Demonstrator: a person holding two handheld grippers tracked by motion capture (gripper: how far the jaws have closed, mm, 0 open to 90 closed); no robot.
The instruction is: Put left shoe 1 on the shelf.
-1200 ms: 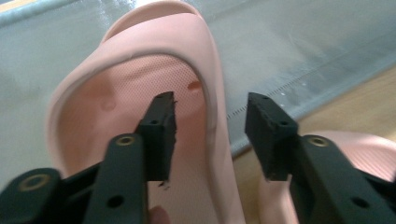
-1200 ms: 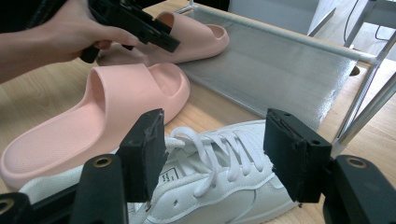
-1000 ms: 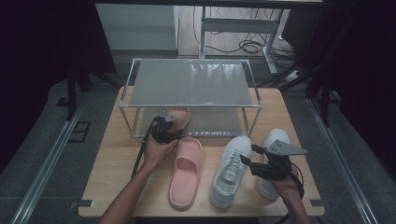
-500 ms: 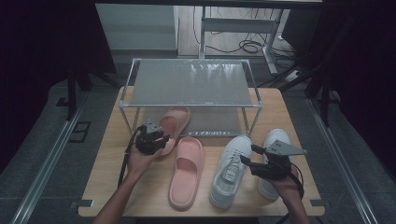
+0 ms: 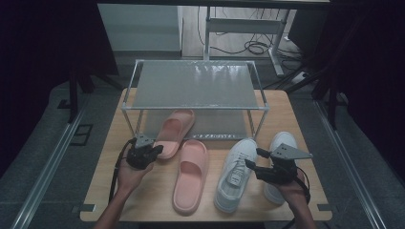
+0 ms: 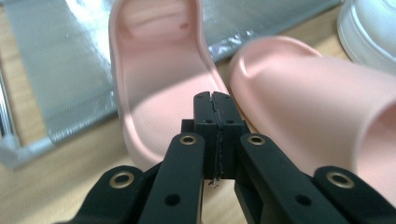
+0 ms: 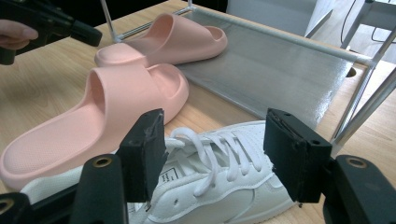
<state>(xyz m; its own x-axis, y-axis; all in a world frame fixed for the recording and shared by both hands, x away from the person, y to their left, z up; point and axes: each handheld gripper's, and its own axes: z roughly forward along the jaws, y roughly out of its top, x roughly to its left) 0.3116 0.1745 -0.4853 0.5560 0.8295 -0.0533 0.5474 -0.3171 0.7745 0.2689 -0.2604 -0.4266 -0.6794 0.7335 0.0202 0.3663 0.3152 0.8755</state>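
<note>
Close-up, the left hand-held gripper sits shut beside slipper.

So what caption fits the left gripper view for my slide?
Shut left tool in front of a pink slipper's heel, a second pink slipper beside it.

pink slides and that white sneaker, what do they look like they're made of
Pink slides: probably moulded foam or soft rubber, matte; one piece, thick rounded edges, no seams, fine stippled footbed in the right gripper view. White sneaker: smooth leather or synthetic leather with a slight sheen, stitched panels, woven cotton-like laces, rubbery sole.
</note>
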